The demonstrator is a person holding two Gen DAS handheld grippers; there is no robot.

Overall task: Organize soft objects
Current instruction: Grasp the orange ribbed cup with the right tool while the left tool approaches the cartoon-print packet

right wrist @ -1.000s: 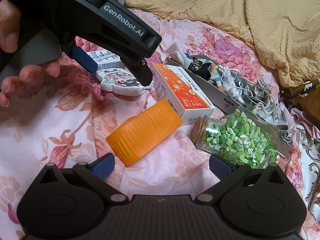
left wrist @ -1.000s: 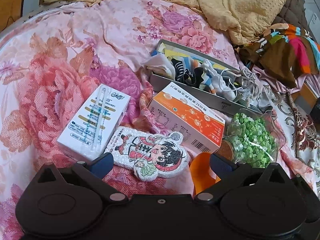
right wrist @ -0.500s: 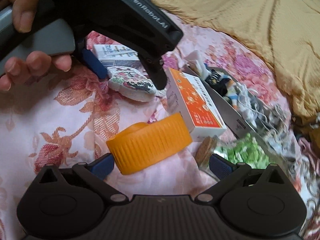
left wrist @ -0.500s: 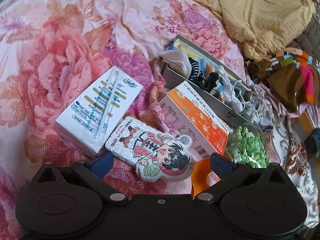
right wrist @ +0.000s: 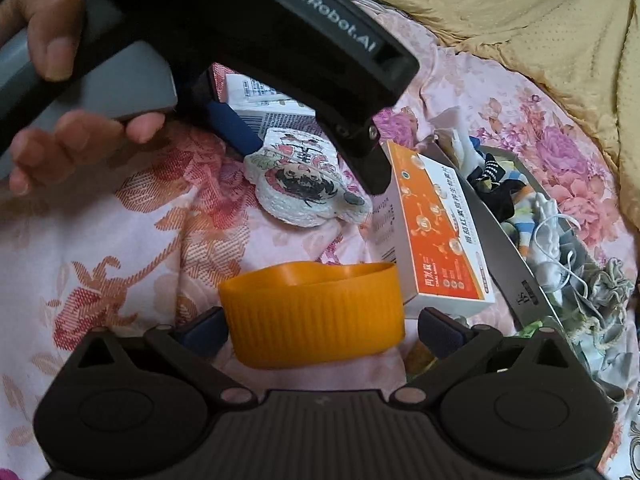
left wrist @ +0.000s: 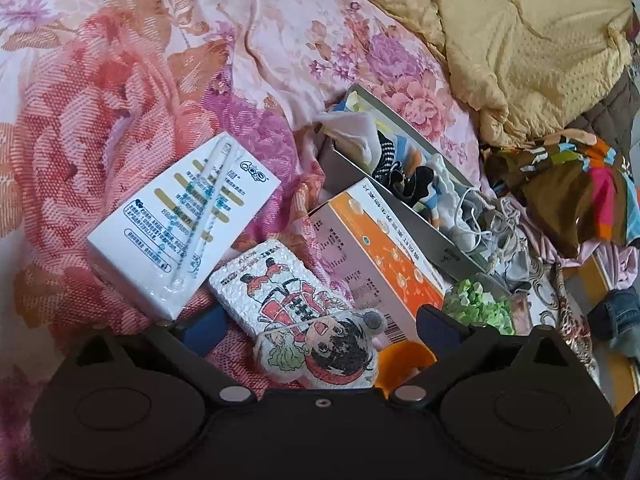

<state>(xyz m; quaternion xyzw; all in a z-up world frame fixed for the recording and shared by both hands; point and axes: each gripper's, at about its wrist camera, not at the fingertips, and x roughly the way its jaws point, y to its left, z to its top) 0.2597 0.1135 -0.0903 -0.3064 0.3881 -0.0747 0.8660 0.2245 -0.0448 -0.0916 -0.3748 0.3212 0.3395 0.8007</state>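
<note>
A flat soft pad printed with a cartoon figure point(left wrist: 304, 320) lies on the floral bedspread. My left gripper point(left wrist: 320, 330) stands open, one finger on each side of the pad. The right wrist view shows the same pad point(right wrist: 304, 196) under the left gripper point(right wrist: 304, 152), which a hand point(right wrist: 52, 40) holds. An orange ribbed soft sleeve point(right wrist: 316, 312) lies on its side right in front of my right gripper point(right wrist: 322, 332), which is open with its pads beside the sleeve's two ends. A grey tray point(left wrist: 424, 232) behind holds socks and other soft items.
A white carton point(left wrist: 184, 224) lies left of the pad and an orange-and-white box point(left wrist: 380, 256) to its right, against the tray. A jar of green bits point(left wrist: 480, 304) sits beside that box. A yellow blanket point(left wrist: 520, 40) and colourful clothes point(left wrist: 580, 184) lie at the back right.
Both grippers have come lower and closer. The cartoon pad now sits between the left fingers, and the orange sleeve now fills the gap between the right fingers.
</note>
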